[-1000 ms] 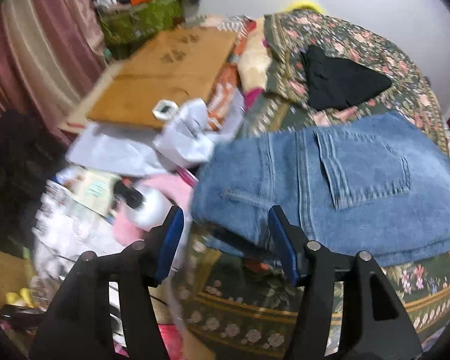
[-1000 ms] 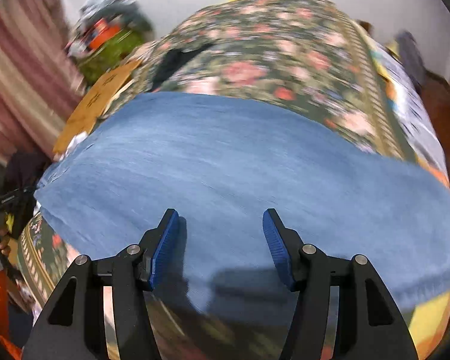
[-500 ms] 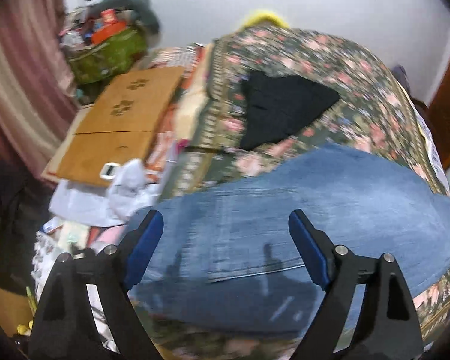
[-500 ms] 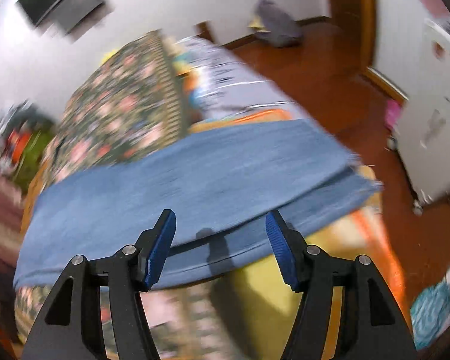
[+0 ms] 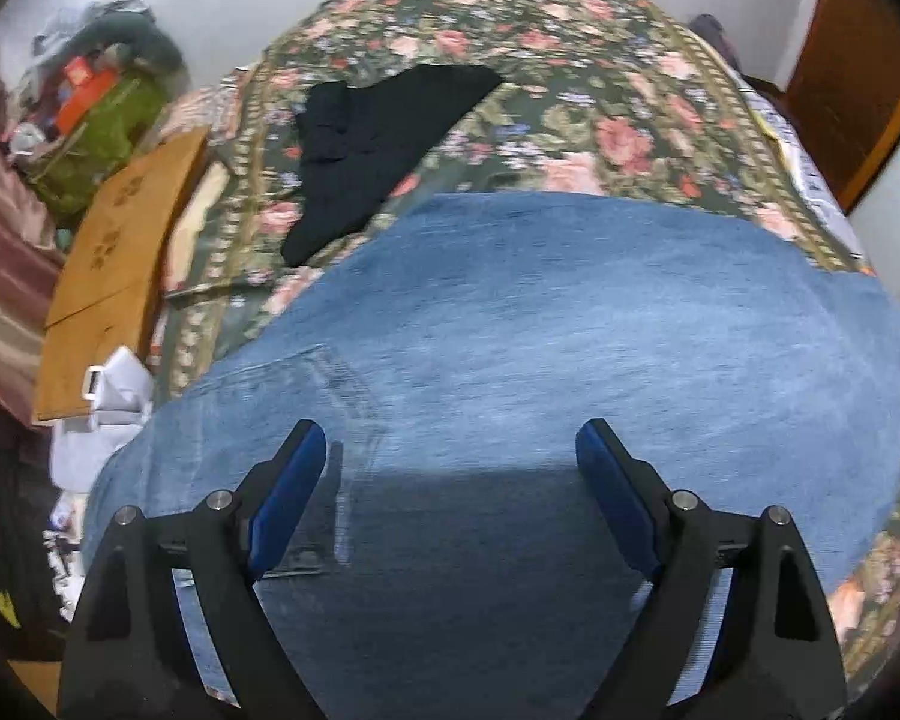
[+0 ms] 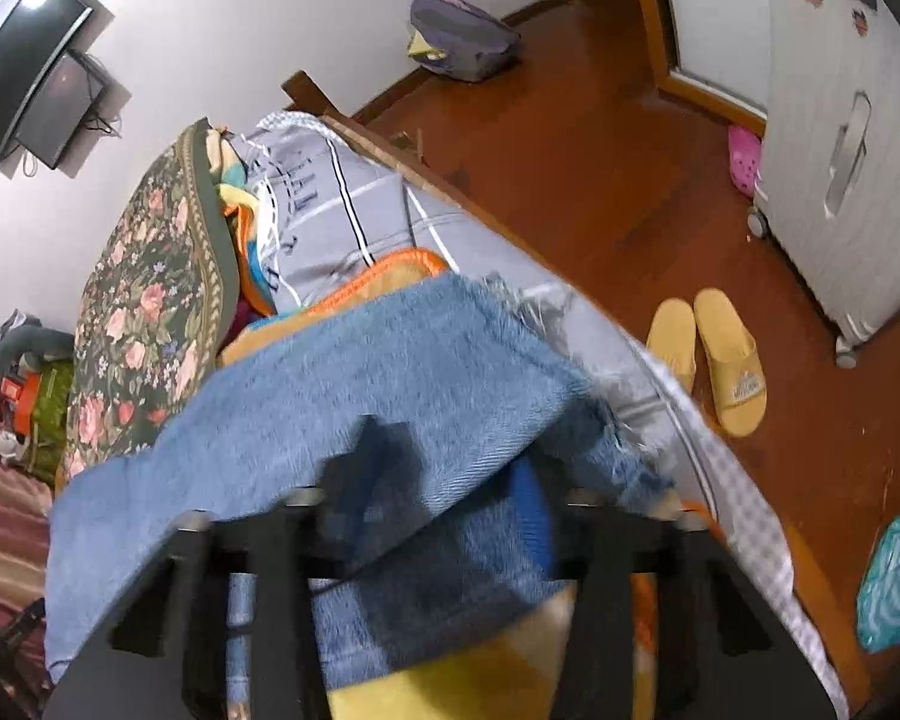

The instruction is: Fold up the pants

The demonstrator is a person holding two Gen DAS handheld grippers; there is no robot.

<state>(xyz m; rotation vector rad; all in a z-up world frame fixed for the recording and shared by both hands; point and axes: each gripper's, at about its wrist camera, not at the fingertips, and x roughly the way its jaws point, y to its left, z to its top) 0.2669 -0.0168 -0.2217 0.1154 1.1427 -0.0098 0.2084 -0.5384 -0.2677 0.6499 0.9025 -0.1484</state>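
The blue denim pants (image 5: 570, 324) lie flat across the near part of the floral bedspread (image 5: 570, 60). My left gripper (image 5: 450, 480) is open, its blue pads wide apart just above the denim near a back pocket (image 5: 318, 396). In the right wrist view the frayed leg end of the pants (image 6: 426, 372) lies over my right gripper (image 6: 438, 504) at the bed's right side. Denim hides its fingertips, so I cannot tell how its jaws stand.
A black garment (image 5: 378, 138) lies on the bed beyond the pants. A brown board (image 5: 114, 252) and clutter sit left of the bed. Right of the bed are wooden floor, yellow slippers (image 6: 714, 354), a white suitcase (image 6: 840, 138) and a grey striped blanket (image 6: 354, 204).
My left gripper moved right and forward over the pants, its jaws opening wider. My right gripper swung to the leg ends at the bed's right edge and went under the denim.
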